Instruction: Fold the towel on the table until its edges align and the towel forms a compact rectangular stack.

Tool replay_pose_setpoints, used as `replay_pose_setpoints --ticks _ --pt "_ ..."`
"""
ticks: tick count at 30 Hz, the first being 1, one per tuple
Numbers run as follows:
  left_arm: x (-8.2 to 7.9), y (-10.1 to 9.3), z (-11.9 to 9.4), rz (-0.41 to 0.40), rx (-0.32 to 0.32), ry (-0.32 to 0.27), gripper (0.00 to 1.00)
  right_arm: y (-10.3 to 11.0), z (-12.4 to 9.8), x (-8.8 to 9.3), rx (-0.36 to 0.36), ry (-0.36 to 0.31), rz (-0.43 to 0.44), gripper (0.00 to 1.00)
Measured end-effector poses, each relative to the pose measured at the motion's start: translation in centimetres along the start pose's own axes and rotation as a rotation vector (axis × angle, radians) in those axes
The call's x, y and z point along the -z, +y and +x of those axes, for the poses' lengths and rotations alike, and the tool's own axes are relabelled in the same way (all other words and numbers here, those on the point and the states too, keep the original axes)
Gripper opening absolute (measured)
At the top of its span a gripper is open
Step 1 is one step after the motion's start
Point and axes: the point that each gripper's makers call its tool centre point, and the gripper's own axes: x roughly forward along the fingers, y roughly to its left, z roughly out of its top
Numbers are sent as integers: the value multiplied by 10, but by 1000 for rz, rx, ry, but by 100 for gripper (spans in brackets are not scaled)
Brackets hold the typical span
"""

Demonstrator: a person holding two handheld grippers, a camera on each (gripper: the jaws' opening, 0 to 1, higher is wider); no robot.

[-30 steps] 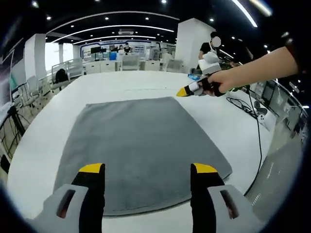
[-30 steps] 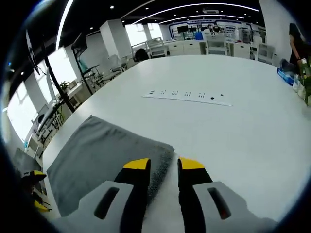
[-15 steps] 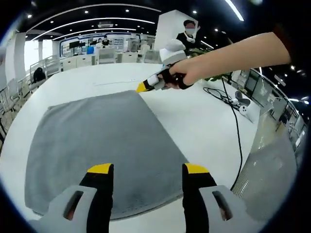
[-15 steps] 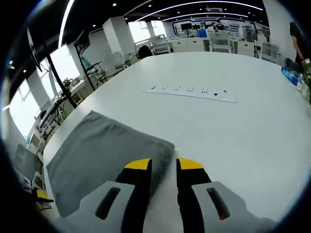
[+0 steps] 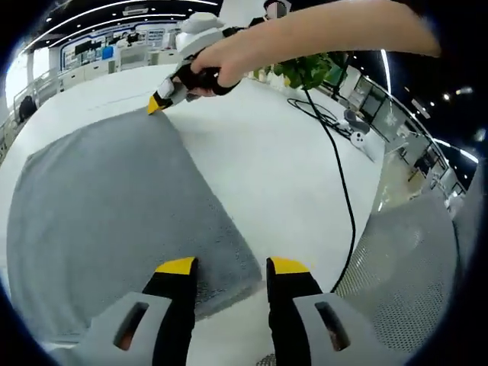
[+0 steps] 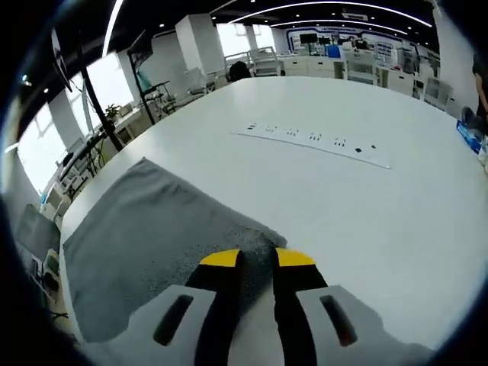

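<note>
A grey towel (image 5: 107, 206) lies flat and unfolded on a white bench (image 5: 282, 175). In the left gripper view it spreads from the centre out toward 9 o'clock, and its near corner sits at 6 o'clock, right at the left gripper (image 5: 226, 267). That gripper's yellow-tipped jaws stand a little apart, one on each side of the corner's edge, with grey cloth in the gap; they have not closed on it. At 11 o'clock in the same view a hand (image 5: 210, 61) holds the right gripper (image 5: 158, 104), whose yellow tip rests at the towel's far corner. A black cable (image 5: 335, 168) trails across the bench from 1 o'clock down to 5 o'clock, well apart from the towel.

In the right gripper view the towel (image 6: 145, 236) runs from the centre toward 8 o'clock. The right gripper (image 6: 256, 259) sits at 6 o'clock with its jaws drawn close together on the towel's corner, pinching the edge between the yellow tips. A white power strip (image 6: 316, 142) lies across the bench (image 6: 396, 221) at 12 o'clock, well beyond the towel.
</note>
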Motion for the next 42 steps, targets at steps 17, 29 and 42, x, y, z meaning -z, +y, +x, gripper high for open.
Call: replay_pose_setpoints --ticks 17,29,42 --pt "0 -1 16 388 -151 138 21 -6 1 1 -133 -113 108 1" --pt "-1 1 15 493 -187 77 5 -15 -8 4 -173 -145 151 0" --pt "-14 -32 35 564 -86 47 5 -51 -33 21 -51 -101 58 0"
